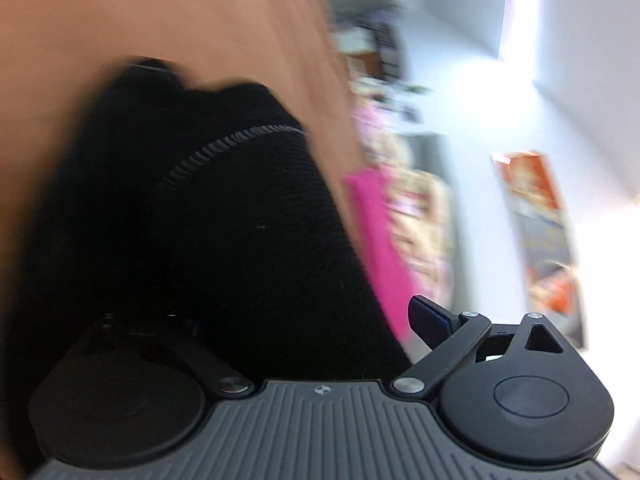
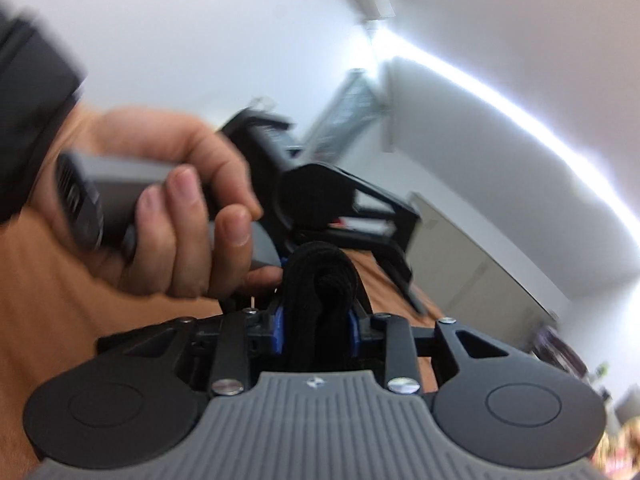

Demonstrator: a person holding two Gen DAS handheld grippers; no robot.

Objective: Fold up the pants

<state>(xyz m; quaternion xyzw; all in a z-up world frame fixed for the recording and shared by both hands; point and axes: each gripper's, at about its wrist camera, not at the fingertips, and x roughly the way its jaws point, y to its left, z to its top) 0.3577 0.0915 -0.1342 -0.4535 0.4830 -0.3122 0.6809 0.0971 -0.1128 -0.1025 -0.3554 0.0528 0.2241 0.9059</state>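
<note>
- Right tongs [image 2: 316,330] pinch a bunched fold of the black pants [image 2: 320,280].
- Left tongs [image 1: 256,320] gape wide over the pants on the orange surface [image 1: 160,20].

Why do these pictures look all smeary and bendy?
Left wrist view: the room behind is streaked by motion blur and the black pants look soft. Right wrist view: the hand is smeared, the ceiling light strip glares white and bends with the fisheye lens, and the right tongs stay sharp.

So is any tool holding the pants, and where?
The right tool pinches a bunched fold of the black pants. The left tool is wide open, holding nothing.
</note>
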